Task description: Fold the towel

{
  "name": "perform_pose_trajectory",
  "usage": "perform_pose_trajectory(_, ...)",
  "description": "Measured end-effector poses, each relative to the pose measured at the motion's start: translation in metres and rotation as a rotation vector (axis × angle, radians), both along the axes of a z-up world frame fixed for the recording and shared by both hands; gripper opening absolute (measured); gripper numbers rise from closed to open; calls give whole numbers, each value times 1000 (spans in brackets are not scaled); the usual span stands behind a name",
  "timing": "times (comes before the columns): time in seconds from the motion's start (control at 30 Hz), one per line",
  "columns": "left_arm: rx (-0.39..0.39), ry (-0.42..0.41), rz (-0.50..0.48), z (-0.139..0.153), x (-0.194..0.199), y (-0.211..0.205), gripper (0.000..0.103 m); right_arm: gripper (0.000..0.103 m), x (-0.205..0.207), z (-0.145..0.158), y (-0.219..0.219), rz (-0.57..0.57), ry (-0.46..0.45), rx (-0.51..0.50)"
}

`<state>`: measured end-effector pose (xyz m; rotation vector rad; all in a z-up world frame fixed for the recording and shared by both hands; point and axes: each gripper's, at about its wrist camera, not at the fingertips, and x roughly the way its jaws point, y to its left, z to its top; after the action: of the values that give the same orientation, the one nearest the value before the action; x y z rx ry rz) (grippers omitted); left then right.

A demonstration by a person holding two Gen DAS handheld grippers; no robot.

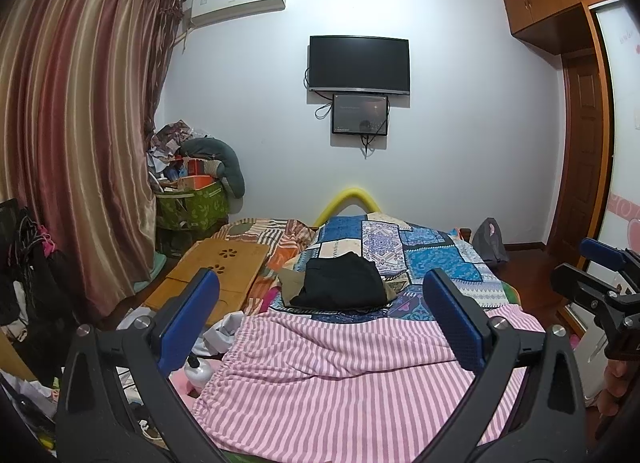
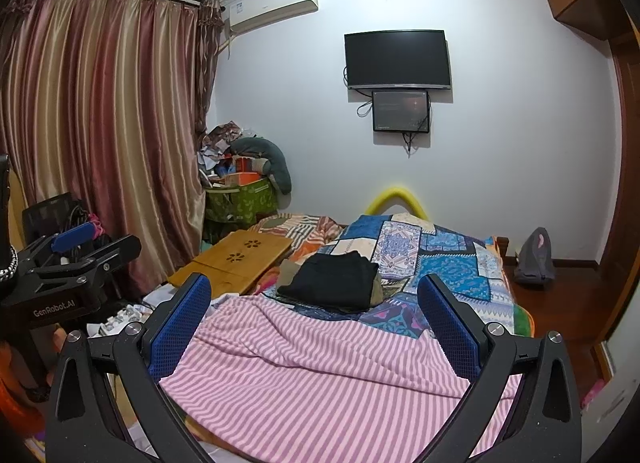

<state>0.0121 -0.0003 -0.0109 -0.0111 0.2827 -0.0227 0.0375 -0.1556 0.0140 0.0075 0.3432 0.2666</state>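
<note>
The pink-and-white striped towel (image 1: 340, 375) lies spread and rumpled across the near end of the bed (image 1: 444, 259), touched by neither tool. Above it the left gripper (image 1: 320, 323) and the right gripper (image 2: 314, 329) hang with fingers spread wide, holding nothing. Just beyond the towel's far edge sits a pile of folded black clothes (image 2: 332, 277). Left of the towel a wooden lap desk (image 2: 236, 259) rests on the bed, with loose clutter below.
</note>
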Motion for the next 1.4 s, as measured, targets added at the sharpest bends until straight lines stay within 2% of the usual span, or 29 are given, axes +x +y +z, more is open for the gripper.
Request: perform_pose_trajectory(1.4, -20, 13, 6, 2, 1, 5, 103, 103, 6, 6, 5, 17, -5, -4)
